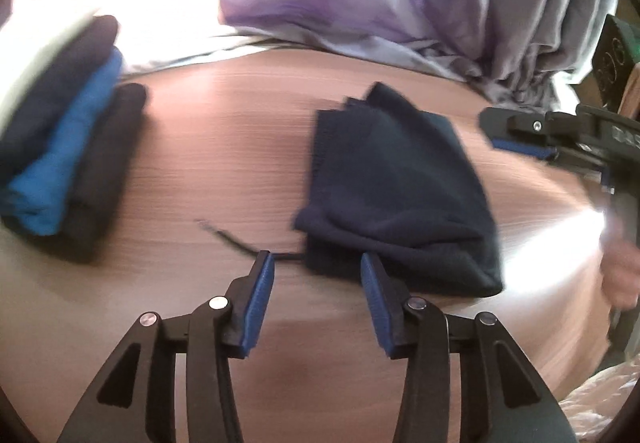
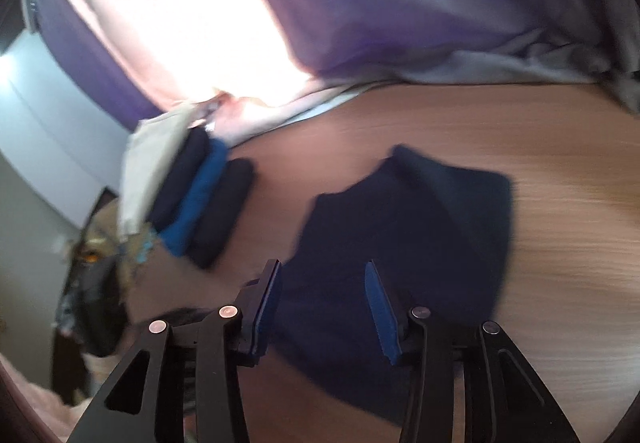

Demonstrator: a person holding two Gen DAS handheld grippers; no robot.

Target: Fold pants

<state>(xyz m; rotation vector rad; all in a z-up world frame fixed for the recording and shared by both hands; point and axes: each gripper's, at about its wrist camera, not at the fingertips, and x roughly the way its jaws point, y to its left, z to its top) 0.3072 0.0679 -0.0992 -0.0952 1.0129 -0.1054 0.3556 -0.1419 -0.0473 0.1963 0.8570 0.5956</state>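
— Navy knit, those pants [image 1: 394,187]: folded into a thick soft packet on the wood-grain surface [image 1: 224,131], a drawstring trailing out.

— Finished, then?

— Looks nearly so. The left claw [image 1: 317,263] and right claw [image 2: 322,275] both stand partly open, holding nothing. Perhaps it joins the rolled pile [image 1: 68,163].

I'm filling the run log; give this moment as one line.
left gripper open, empty | right gripper open above folded navy pants | pants on table
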